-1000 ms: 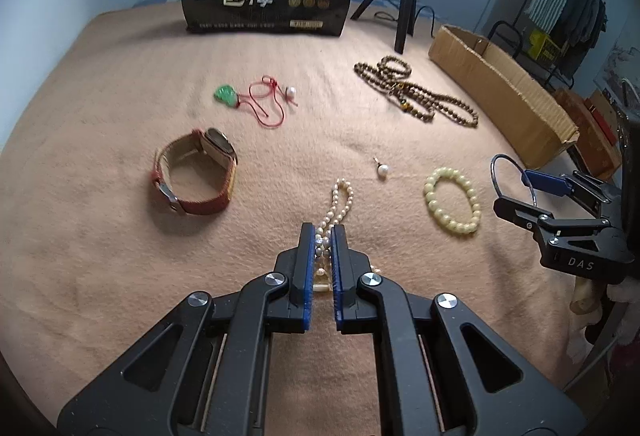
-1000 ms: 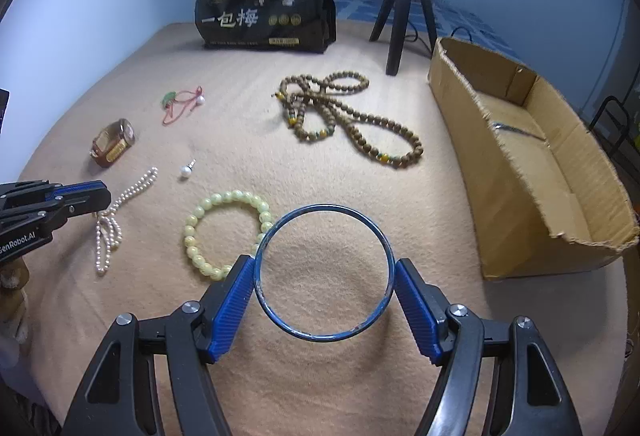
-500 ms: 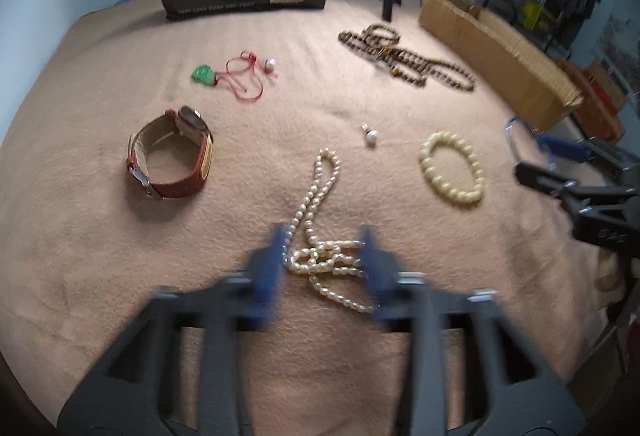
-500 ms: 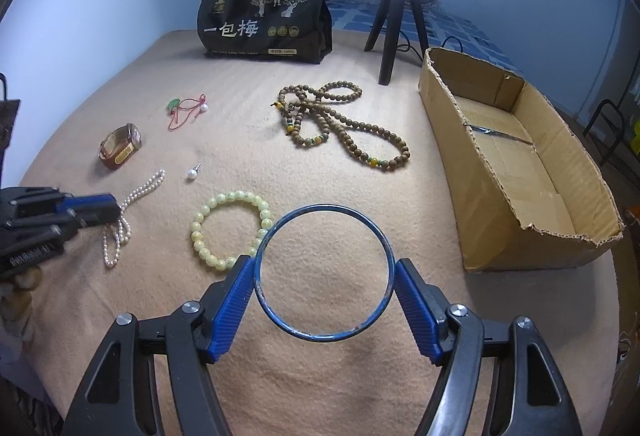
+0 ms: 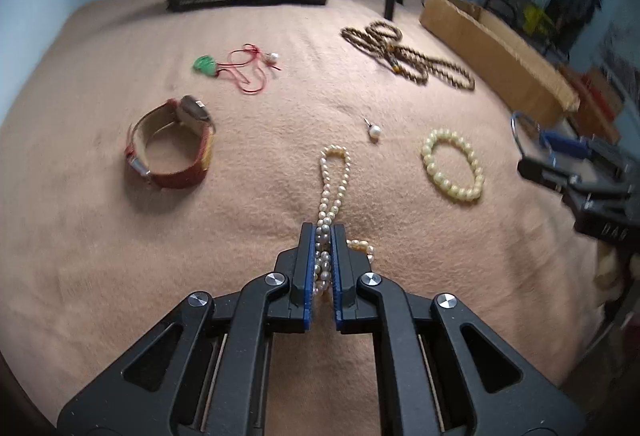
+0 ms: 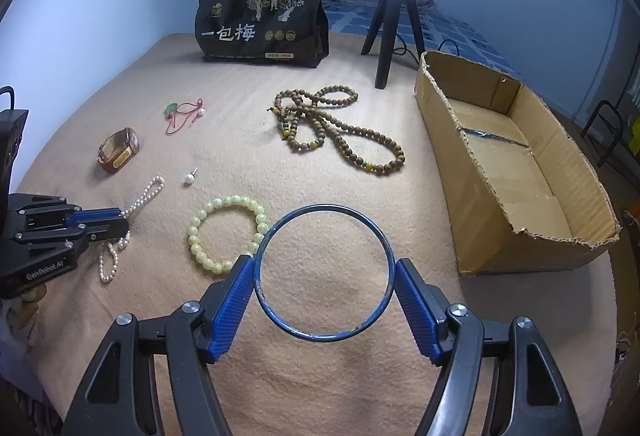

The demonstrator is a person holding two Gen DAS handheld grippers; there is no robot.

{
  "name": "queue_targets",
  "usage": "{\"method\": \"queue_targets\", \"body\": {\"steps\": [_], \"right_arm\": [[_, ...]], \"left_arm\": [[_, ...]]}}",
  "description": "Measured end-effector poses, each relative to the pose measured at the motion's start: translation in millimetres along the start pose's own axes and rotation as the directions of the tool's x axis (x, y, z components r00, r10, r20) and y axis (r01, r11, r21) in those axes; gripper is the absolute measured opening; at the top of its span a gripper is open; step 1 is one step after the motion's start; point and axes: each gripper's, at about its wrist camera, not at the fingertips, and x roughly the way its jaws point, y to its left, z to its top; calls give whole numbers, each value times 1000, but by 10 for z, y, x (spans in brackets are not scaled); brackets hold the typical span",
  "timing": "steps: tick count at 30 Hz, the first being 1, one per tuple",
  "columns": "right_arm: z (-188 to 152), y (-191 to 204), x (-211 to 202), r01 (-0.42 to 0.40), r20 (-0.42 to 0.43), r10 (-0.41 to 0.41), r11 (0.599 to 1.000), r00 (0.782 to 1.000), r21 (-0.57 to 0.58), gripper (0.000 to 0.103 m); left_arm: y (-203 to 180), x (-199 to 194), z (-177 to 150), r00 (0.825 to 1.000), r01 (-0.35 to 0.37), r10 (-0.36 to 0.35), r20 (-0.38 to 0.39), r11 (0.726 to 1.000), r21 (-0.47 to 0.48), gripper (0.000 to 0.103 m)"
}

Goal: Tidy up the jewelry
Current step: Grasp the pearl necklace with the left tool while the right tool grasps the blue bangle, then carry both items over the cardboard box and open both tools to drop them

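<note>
Inside the cardboard box (image 6: 516, 172), right view shows tape.

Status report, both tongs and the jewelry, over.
Left tongs shut on pearl necklace. Right tongs shut on blue bangle. Cardboard box open, path unobstructed.

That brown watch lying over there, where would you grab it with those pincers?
Probably from above, across one side of the strap. The watch rests on its edge with the band forming an open loop, so one finger could drop inside the loop and the other outside, pinching the leather away from the case.
</note>
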Motion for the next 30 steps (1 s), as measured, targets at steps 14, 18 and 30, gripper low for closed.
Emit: {"method": "queue_targets", "body": {"steps": [14,18,30], "right_arm": [[72,-19,-379,19,58,-18,1000,998,-19,73],[77,-59,-498,18,72,-17,1000,997,-13,73],[220,-296,-1004,63,139,-62,998,988,-3,73]], "left_arm": [[-7,-611,215,993,37,-33,115,999,-32,0],[-76,-853,344,986,52,-50,157,999,-12,0],[-442,-1424,815,959,87,-98,267,995,55,0]]}}
